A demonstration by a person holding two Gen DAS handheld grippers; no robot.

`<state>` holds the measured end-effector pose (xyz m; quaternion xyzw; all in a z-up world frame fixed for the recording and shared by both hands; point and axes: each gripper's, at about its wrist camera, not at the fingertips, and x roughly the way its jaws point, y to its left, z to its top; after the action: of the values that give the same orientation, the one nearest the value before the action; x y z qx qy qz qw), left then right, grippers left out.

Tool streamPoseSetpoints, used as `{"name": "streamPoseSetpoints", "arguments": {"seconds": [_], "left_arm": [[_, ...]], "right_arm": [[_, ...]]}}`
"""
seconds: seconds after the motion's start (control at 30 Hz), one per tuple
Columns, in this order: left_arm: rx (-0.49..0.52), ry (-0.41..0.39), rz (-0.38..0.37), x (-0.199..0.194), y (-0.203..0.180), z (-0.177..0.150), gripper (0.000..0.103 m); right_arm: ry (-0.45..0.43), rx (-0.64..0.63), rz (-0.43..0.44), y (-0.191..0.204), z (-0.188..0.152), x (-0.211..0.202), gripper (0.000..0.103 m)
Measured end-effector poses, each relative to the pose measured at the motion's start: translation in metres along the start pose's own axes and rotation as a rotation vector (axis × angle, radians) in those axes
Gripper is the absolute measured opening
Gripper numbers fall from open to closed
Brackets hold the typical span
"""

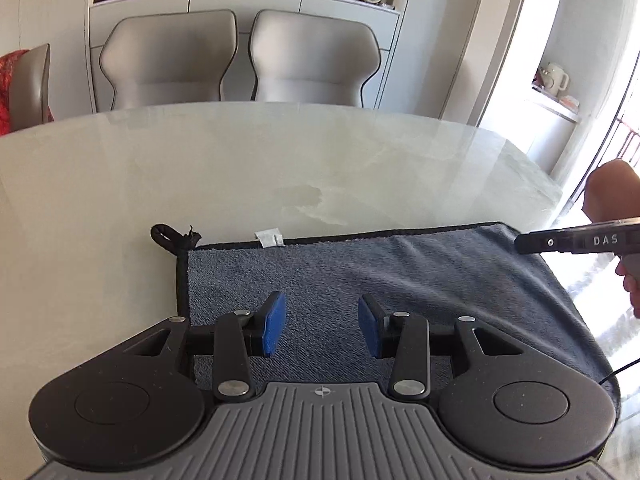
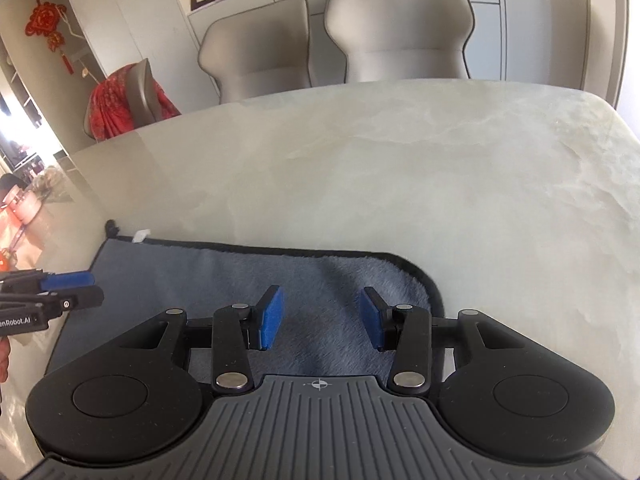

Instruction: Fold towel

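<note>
A grey-blue towel [image 1: 360, 276] with a black hem lies flat on the pale marble table [image 1: 240, 168]. It has a black hanging loop [image 1: 168, 236] and a white label [image 1: 269, 237] on its far edge. My left gripper [image 1: 322, 328] is open and empty above the towel's left part. My right gripper [image 2: 322, 322] is open and empty above the towel [image 2: 224, 276], near its rounded far right corner [image 2: 424, 276]. The right gripper shows in the left wrist view [image 1: 576, 240]. The left gripper shows in the right wrist view [image 2: 60, 292].
Two grey chairs [image 1: 240, 60] stand behind the table's far edge. A third chair with a red cloth [image 2: 124, 104] stands at the far left. A cabinet [image 1: 240, 4] with ornaments is behind. The table's right edge [image 1: 560, 200] faces a bright window.
</note>
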<state>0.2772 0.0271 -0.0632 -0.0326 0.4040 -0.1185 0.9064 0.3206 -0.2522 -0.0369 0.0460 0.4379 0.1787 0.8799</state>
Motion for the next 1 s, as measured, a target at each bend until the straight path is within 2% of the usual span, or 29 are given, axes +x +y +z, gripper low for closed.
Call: {"name": "streamPoseSetpoints", "arguments": {"seconds": [0.07, 0.2, 0.33, 0.43, 0.5, 0.57, 0.73, 0.8, 0.87, 1.0], "left_arm": [[0.000, 0.028, 0.005, 0.007, 0.003, -0.003, 0.042], [0.019, 0.030, 0.005, 0.008, 0.007, -0.006, 0.043], [0.068, 0.037, 0.042, 0.013, 0.005, -0.007, 0.043], [0.029, 0.051, 0.075, 0.003, 0.008, -0.009, 0.043], [0.001, 0.019, 0.062, -0.019, 0.011, -0.018, 0.047], [-0.002, -0.002, 0.056, -0.041, 0.009, -0.031, 0.059], [-0.009, 0.029, 0.017, -0.081, -0.009, -0.077, 0.059], [-0.015, 0.043, 0.009, -0.089, -0.016, -0.089, 0.059], [-0.032, 0.055, -0.005, -0.094, -0.021, -0.097, 0.059], [-0.064, 0.074, -0.014, -0.101, -0.027, -0.105, 0.059]], "right_arm": [[0.014, -0.013, -0.023, -0.004, 0.001, 0.004, 0.044], [0.004, -0.028, -0.061, -0.015, 0.006, 0.009, 0.042], [0.021, -0.018, -0.069, -0.019, 0.010, 0.011, 0.040], [0.020, -0.035, -0.121, -0.006, 0.003, -0.008, 0.045], [-0.009, -0.026, -0.085, -0.003, -0.013, -0.035, 0.048], [-0.026, 0.013, -0.054, -0.004, -0.032, -0.058, 0.050], [-0.041, 0.124, -0.061, -0.012, -0.087, -0.100, 0.049], [-0.025, 0.160, -0.080, -0.016, -0.104, -0.109, 0.045], [-0.008, 0.178, -0.097, -0.018, -0.117, -0.115, 0.040], [0.035, 0.206, -0.134, -0.019, -0.134, -0.115, 0.040]]}}
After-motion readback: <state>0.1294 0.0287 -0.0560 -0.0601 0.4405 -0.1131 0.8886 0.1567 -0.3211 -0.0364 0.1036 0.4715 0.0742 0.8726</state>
